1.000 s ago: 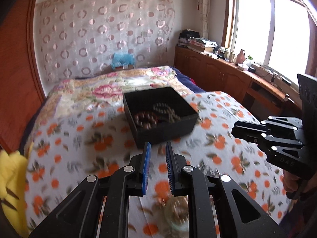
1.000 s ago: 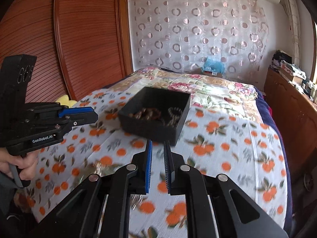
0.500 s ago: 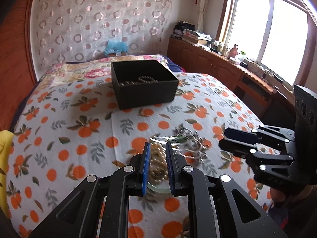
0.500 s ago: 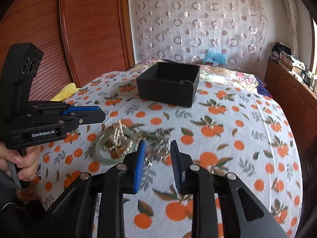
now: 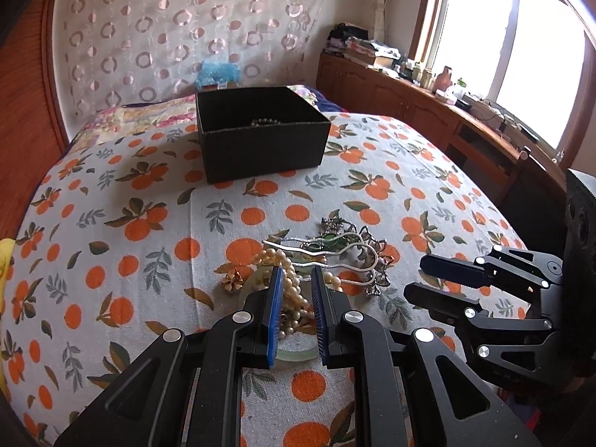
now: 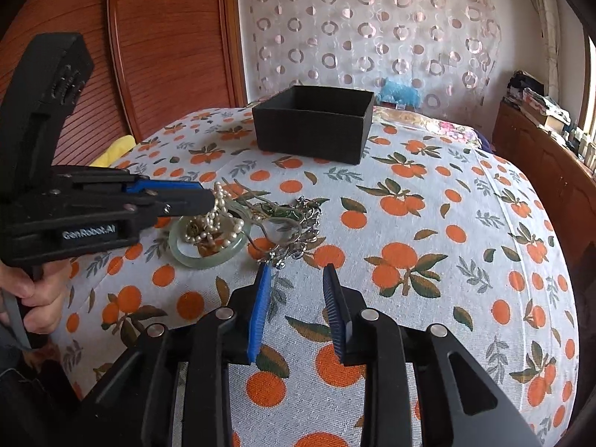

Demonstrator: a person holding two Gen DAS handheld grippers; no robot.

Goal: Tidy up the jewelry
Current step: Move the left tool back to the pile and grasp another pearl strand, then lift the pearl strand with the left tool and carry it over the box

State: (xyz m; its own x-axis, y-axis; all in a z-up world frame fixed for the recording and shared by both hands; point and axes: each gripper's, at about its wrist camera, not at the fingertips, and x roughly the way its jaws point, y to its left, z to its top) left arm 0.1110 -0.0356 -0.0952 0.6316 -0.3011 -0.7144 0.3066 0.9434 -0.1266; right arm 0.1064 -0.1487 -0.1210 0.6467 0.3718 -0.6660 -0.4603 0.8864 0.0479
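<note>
The pearl necklace [image 5: 288,290] lies heaped in the jade bangle [image 6: 208,249] on the bedspread [image 5: 149,193], directly between the left gripper [image 5: 294,279]'s slightly parted jaws; the right gripper [image 6: 294,279], open and empty, sits farther off beside the pile, with the black box [image 5: 260,138] well beyond.

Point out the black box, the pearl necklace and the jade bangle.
black box [image 6: 311,132]: right wrist view, front wall.
pearl necklace [image 6: 212,219]: right wrist view, bead cluster.
jade bangle [image 6: 208,259]: right wrist view, near rim.
</note>
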